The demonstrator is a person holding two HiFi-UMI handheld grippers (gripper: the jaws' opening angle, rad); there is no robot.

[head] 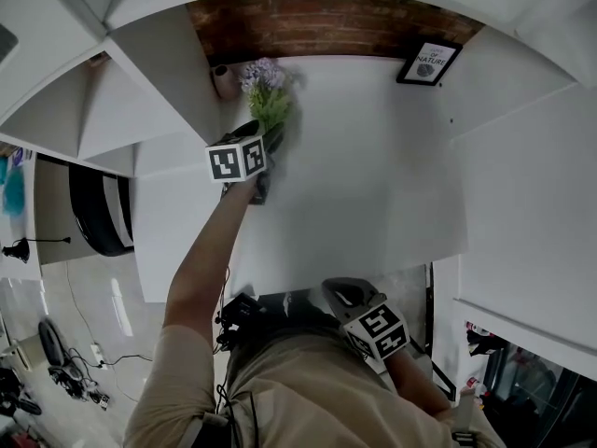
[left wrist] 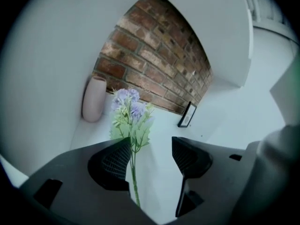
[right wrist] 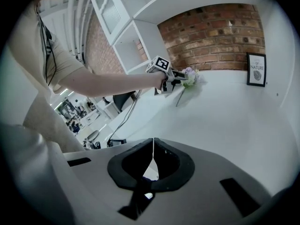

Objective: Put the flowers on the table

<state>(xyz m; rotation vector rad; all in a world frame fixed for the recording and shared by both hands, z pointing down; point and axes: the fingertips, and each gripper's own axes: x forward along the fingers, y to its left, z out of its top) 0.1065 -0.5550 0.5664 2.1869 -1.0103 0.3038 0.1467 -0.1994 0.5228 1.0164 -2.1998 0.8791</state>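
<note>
Left gripper [left wrist: 151, 156] had its jaws spread, with the stem of the flowers [left wrist: 130, 114] between them, near the worktop's [head: 373, 175] far left corner. Right gripper [right wrist: 153, 156] jaws were pressed together, empty.

Soft, even light, with strong fisheye bending in all three views.
I see the white table [head: 373, 157] bright and flat, close to washed out, with only a faint shadow beside the flowers [right wrist: 189, 74]. The brick wall [left wrist: 154, 55] reads sharp, while the blooms look slightly soft. Both gripper views sit in a round frame with black corners, and straight edges bow near the rim. A pale glare streak lies on the greyer floor [head: 84, 297].
</note>
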